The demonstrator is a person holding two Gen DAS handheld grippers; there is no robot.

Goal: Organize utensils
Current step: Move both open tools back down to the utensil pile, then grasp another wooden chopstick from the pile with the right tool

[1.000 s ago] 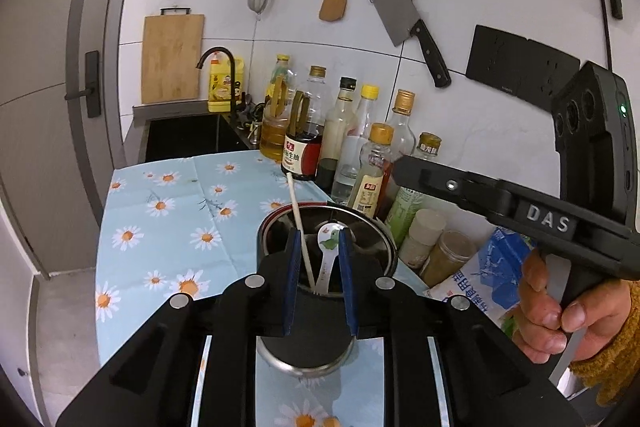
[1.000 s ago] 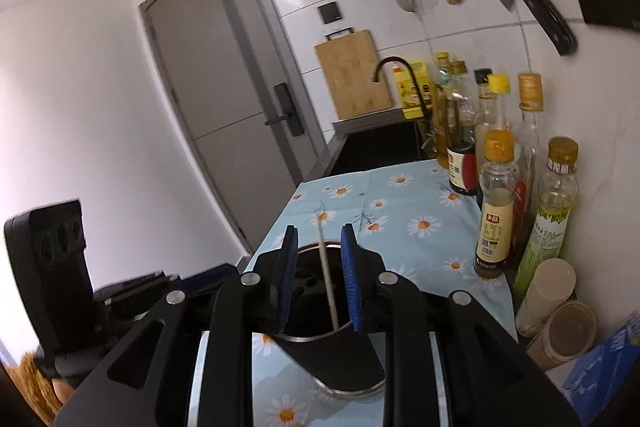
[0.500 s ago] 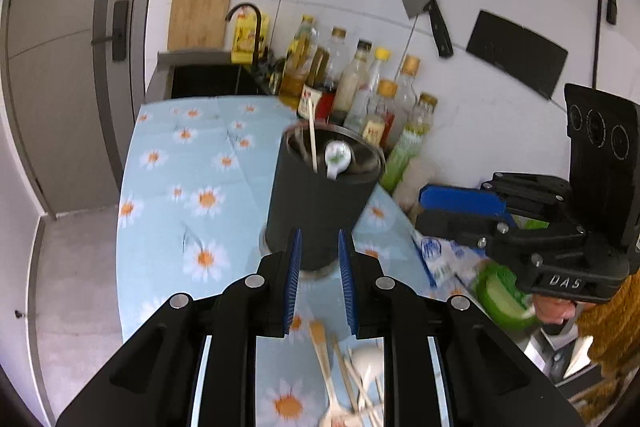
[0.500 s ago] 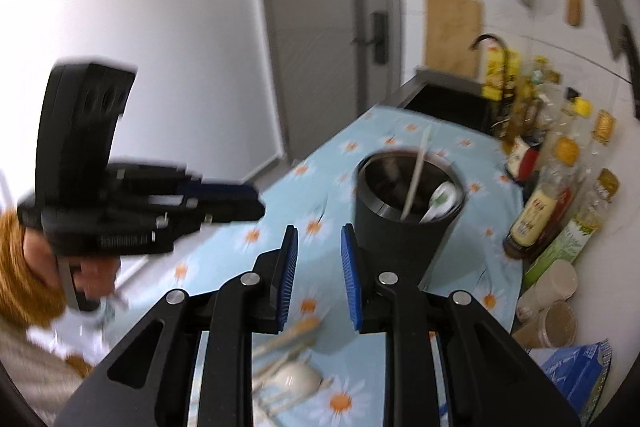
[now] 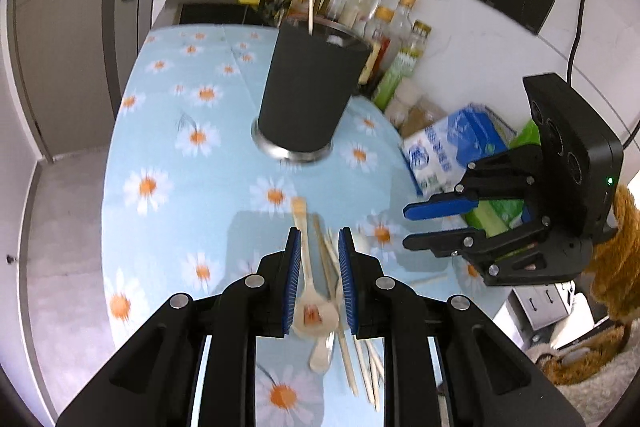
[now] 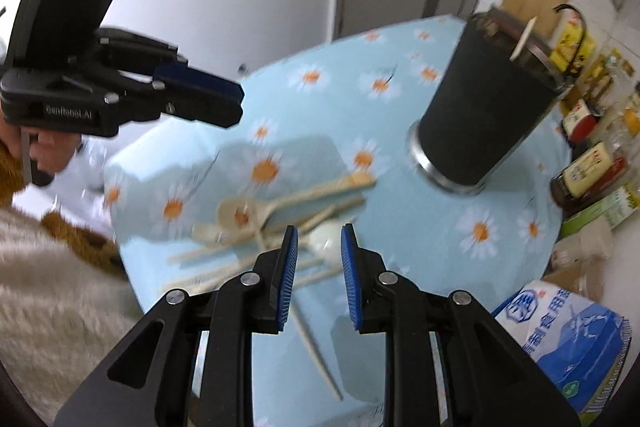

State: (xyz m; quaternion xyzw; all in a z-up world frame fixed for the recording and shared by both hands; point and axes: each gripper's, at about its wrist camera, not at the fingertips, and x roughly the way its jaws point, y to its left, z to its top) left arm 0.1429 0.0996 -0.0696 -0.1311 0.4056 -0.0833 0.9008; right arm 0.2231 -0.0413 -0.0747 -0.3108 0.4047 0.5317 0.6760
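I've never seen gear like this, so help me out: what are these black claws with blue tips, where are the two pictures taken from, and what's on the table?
No robot here: a person holds a hand tool in each hand, each ending in a two-finger gripper with a camera looking along its fingers. One picture comes from the left gripper, which also sees the right gripper beside it. The other comes from the right gripper. Both hang over a loose pile of spoons and chopsticks on a daisy tablecloth. Behind stands a dark holder with a few utensils already in it. Both grippers are slightly open and hold nothing.
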